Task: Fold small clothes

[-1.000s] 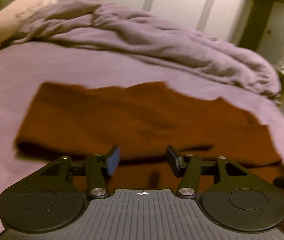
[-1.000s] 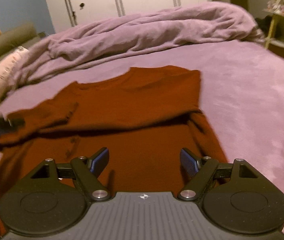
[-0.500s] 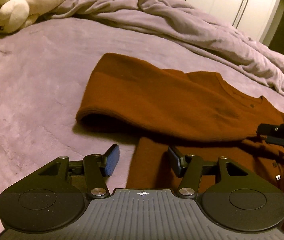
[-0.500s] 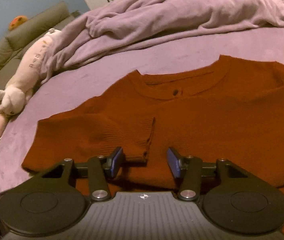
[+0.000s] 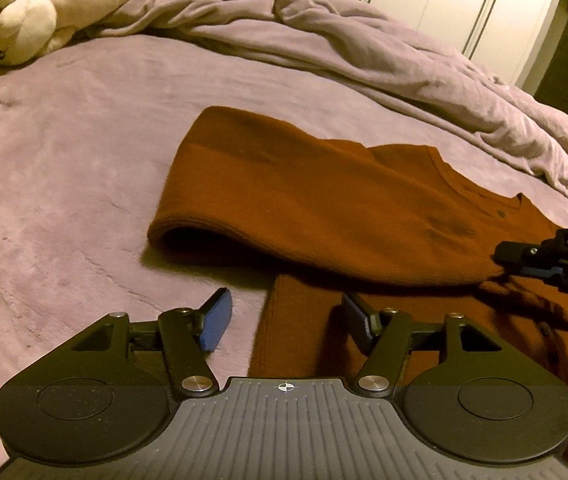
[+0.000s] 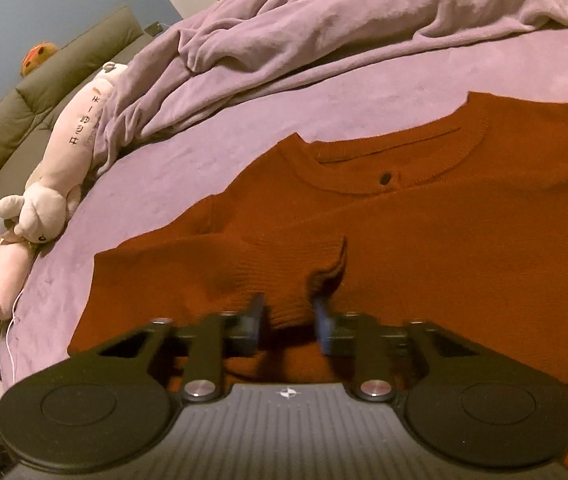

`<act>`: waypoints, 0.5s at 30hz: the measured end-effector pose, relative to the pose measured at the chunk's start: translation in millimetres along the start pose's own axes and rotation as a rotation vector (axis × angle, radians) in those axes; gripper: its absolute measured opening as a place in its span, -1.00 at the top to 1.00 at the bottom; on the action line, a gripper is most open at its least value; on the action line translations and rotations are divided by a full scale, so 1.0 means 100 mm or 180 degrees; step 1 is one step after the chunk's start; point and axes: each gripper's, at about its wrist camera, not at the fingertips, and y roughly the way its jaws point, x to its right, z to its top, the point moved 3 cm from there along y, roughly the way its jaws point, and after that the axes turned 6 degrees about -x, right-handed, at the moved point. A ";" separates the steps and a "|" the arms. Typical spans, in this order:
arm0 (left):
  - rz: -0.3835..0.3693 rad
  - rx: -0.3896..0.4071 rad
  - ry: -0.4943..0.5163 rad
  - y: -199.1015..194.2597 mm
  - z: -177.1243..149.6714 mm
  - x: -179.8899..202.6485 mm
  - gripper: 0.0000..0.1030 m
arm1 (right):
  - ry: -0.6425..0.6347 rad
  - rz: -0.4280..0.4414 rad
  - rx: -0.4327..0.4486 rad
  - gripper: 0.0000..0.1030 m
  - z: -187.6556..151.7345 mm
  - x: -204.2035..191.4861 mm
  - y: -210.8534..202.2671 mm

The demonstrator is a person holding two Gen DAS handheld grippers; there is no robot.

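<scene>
**Sleeve cuff between the right claw's pads, left claw spread at the hem**

A rust-orange knit cardigan (image 6: pixel 444 240) lies flat on the bed (image 5: pixel 64 160), one sleeve folded across its body. The right claw (image 6: pixel 288 316) sits low over the garment with the ribbed sleeve cuff (image 6: pixel 304 276) bunched between its blue pads; the pads are blurred, and whether they fully pinch the cuff cannot be told. The left claw (image 5: pixel 284 316) is spread wide and holds nothing, its right pad over the cardigan's edge, its left pad over bare bed. Ahead of both claws lies a crumpled lilac blanket (image 5: pixel 364 52); ahead-left, a cream plush toy (image 5: pixel 24 20) rests at the bed's edge.
</scene>
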 end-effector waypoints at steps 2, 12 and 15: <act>0.0020 -0.0011 -0.0011 0.00 0.01 0.01 -0.34 | -0.0155 -0.0083 0.0071 0.75 0.00 -0.06 -0.01; 0.0212 -0.0004 -0.0031 0.07 0.15 0.16 -0.44 | -0.0841 -0.1473 0.0965 0.78 0.01 0.39 -0.92; 0.0199 -0.0050 -0.0076 0.12 0.14 0.22 -0.45 | -0.0729 -0.1783 0.0828 0.78 -0.07 0.80 -1.00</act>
